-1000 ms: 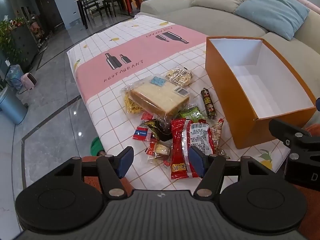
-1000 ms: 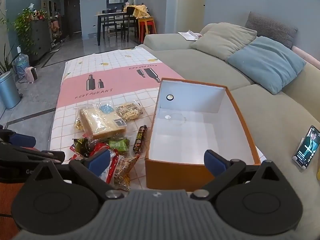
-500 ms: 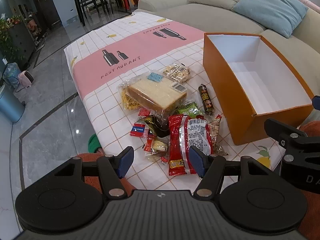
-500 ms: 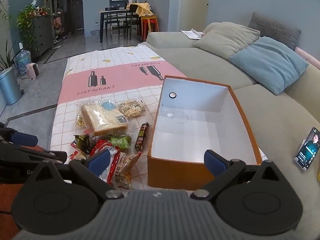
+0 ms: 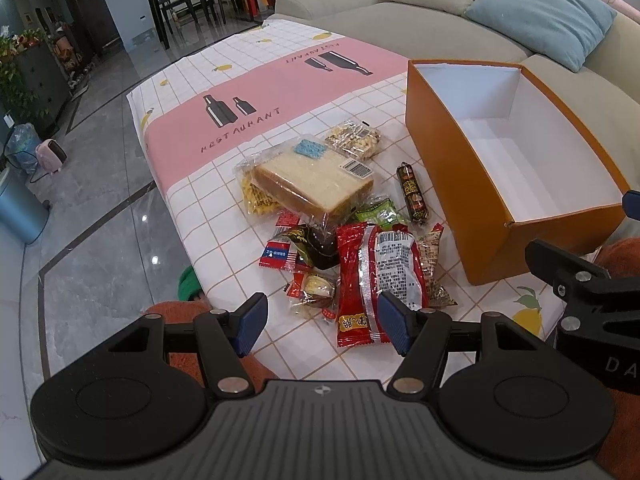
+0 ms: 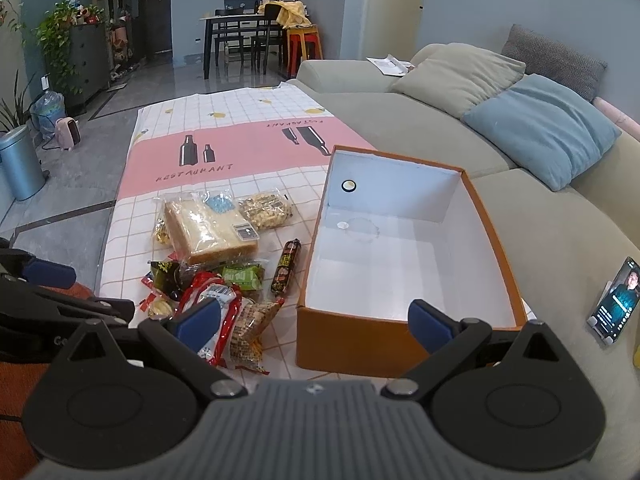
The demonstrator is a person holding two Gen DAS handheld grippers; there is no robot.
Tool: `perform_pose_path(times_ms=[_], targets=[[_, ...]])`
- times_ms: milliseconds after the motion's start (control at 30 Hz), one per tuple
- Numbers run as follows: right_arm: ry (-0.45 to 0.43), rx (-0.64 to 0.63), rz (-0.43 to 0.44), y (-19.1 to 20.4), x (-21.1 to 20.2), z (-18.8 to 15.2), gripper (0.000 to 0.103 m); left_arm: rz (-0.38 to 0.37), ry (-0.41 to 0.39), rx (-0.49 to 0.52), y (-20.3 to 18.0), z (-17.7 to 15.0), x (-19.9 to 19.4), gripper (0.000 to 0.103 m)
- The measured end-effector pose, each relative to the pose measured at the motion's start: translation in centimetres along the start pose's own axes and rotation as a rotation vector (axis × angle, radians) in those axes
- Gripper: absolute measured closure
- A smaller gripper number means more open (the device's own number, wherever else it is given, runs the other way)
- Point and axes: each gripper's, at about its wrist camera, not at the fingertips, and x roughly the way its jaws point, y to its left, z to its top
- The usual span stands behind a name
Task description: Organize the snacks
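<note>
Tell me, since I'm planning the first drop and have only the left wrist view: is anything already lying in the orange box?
Observer: No. The right wrist view shows the orange box down to its whole white floor, with no snack in it; only a round eyelet sits in its far end wall.
Operator: Is the right gripper free?
Observer: Yes, it is open with nothing between its fingers.
Operator: Anything on the sofa side of the box?
Observer: A phone stands propped there, screen lit.
</note>
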Motion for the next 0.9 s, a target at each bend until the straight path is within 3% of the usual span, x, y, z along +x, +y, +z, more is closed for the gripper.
perform_pose_path(times_ms=[900], targets=[[0.012, -0.014, 0.000, 0.17, 0.25, -0.26, 0.005, 0.001, 0.006, -0.003, 0.13, -0.16, -0.07, 0.028]])
